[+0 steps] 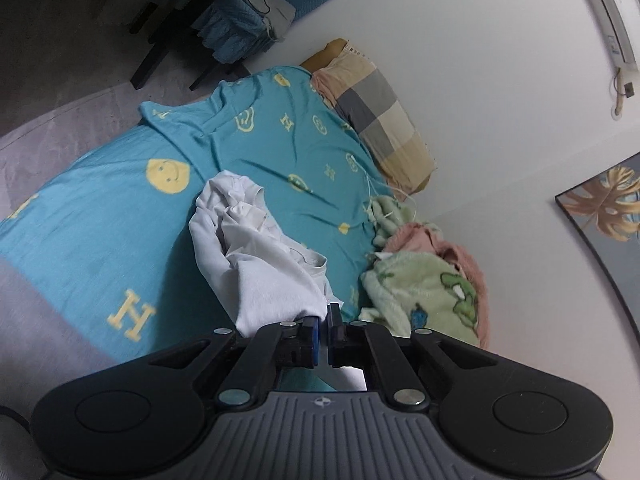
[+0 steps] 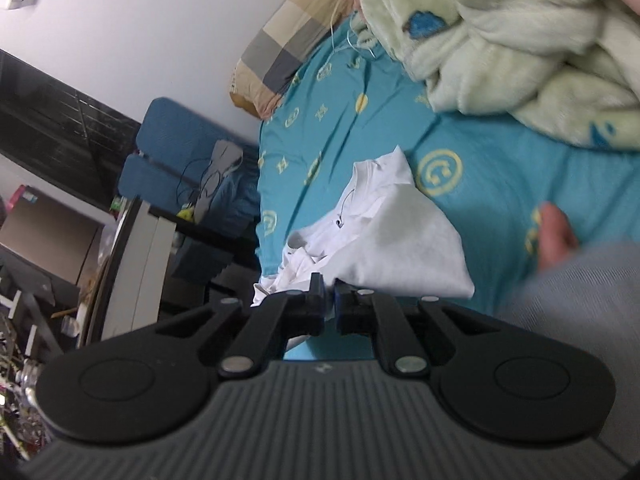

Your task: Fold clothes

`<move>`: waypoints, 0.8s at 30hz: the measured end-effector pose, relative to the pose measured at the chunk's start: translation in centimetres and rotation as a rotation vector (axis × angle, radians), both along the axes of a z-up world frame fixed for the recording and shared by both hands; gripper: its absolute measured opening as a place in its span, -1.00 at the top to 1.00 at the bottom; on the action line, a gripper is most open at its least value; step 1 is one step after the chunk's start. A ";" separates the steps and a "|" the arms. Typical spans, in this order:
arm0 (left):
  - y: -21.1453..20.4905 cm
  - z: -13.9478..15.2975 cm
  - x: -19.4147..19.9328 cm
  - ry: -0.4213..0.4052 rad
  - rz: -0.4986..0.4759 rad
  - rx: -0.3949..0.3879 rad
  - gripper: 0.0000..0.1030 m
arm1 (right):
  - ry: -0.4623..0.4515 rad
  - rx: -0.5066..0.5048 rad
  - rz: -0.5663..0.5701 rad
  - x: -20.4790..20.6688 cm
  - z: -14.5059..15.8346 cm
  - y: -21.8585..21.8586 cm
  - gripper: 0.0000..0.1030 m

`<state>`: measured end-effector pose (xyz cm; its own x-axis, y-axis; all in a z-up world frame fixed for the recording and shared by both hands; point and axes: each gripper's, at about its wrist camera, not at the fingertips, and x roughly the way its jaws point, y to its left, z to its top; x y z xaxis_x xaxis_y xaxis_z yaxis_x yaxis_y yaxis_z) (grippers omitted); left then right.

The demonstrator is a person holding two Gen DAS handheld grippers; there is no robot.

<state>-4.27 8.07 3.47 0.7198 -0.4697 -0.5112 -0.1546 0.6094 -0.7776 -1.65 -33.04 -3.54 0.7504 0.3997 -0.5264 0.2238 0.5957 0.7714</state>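
A crumpled white garment (image 1: 256,248) lies bunched on the teal bedsheet (image 1: 88,240) with yellow smiley prints. My left gripper (image 1: 323,320) is shut on one end of the white garment and holds it up off the bed. In the right wrist view the same white garment (image 2: 392,240) hangs partly folded over itself. My right gripper (image 2: 329,294) is shut on another edge of it, near the bed's side.
A green fleece blanket (image 1: 424,292) with a pink one is piled by the wall; it also shows in the right wrist view (image 2: 500,40). A checked pillow (image 1: 380,120) lies at the bed's head. A teal chair (image 2: 176,152) and cluttered desk stand beside the bed. My knee (image 2: 580,280) rests on the sheet.
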 end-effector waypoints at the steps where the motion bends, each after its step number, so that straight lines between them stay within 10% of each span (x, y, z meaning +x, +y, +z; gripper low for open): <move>1: 0.1 0.0 0.0 0.010 -0.003 -0.002 0.93 | 0.003 0.002 0.000 -0.1 0.0 0.0 0.85; 11: 0.5 -1.9 10.8 0.077 0.054 -0.049 0.91 | 0.005 0.000 -0.029 11.0 -0.5 0.5 0.84; 24: -0.1 -13.3 29.3 0.186 0.036 0.066 0.90 | 0.198 -0.037 -0.027 27.3 -10.7 1.2 0.84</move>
